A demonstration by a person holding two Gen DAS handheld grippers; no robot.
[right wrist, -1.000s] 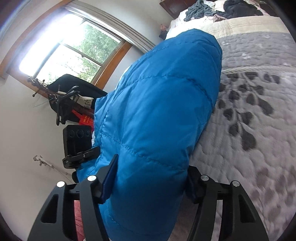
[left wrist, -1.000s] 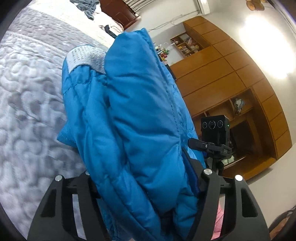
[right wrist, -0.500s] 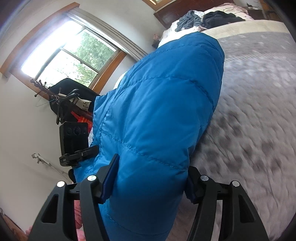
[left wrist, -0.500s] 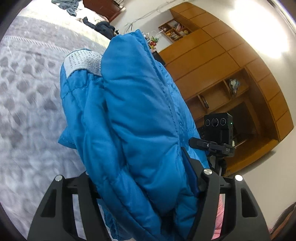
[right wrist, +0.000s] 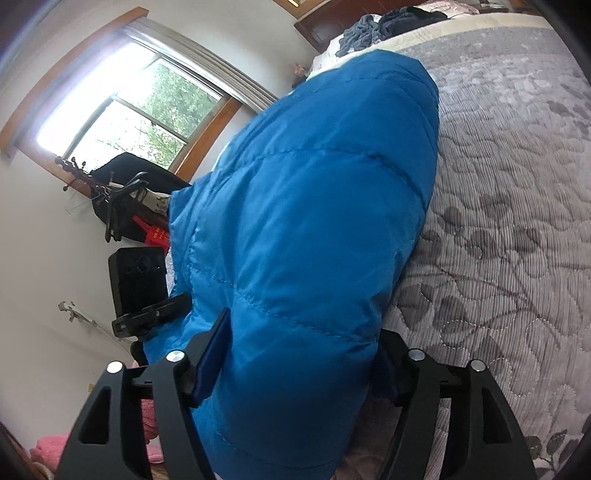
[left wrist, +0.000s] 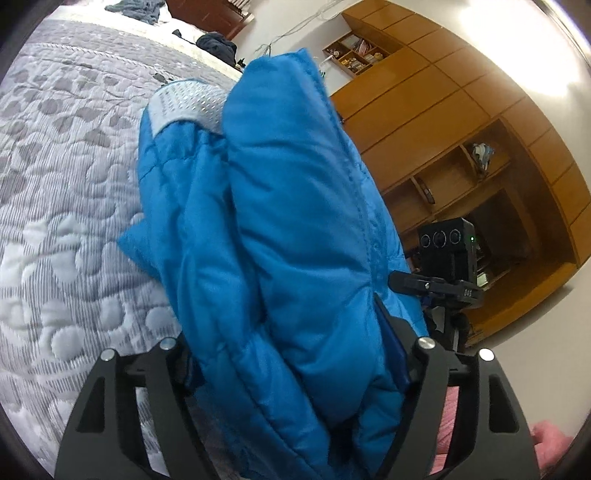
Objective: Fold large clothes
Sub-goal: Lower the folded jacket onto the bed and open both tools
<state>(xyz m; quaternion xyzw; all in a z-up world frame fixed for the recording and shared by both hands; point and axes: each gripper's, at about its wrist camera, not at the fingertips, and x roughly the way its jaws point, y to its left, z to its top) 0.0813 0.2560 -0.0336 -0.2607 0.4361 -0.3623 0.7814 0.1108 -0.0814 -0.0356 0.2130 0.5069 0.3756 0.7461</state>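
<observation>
Blue quilted nylon fills both wrist views as a person folds a puffer jacket [left wrist: 288, 229] over a bed. The left gripper [left wrist: 295, 354] is closed on a thick bundle of the garment, its two fingers pressed into the padding on either side; the right gripper [right wrist: 299, 354] grips another bunched section the same way, jaws spread only as far as the stuffed fabric forces them. From both grips the jacket rises as a doubled-over mass held above the grey quilted bedspread [left wrist: 62, 192], toward the foot-side edge of the bed; whether its lower folds touch the cover cannot be told. A grey knit cuff [left wrist: 184, 105] caps the far end of one layer in the left view. Beyond, loose dark clothes [right wrist: 388, 26] lie heaped at the head end of the bed, a wooden wardrobe [left wrist: 461, 122] stands past one side, and a window [right wrist: 122, 107] lights the other. A black camera on a stand [left wrist: 447, 251] sits just beside the bed.

The jacket looks light but bulky, soft and springy, with a slick shell likely to slide out of a shallow pinch. Holds on stitched seams, the hem or the cuff would probably bite better than holds on puffed panels, and pressed folds may tend to spring open.
</observation>
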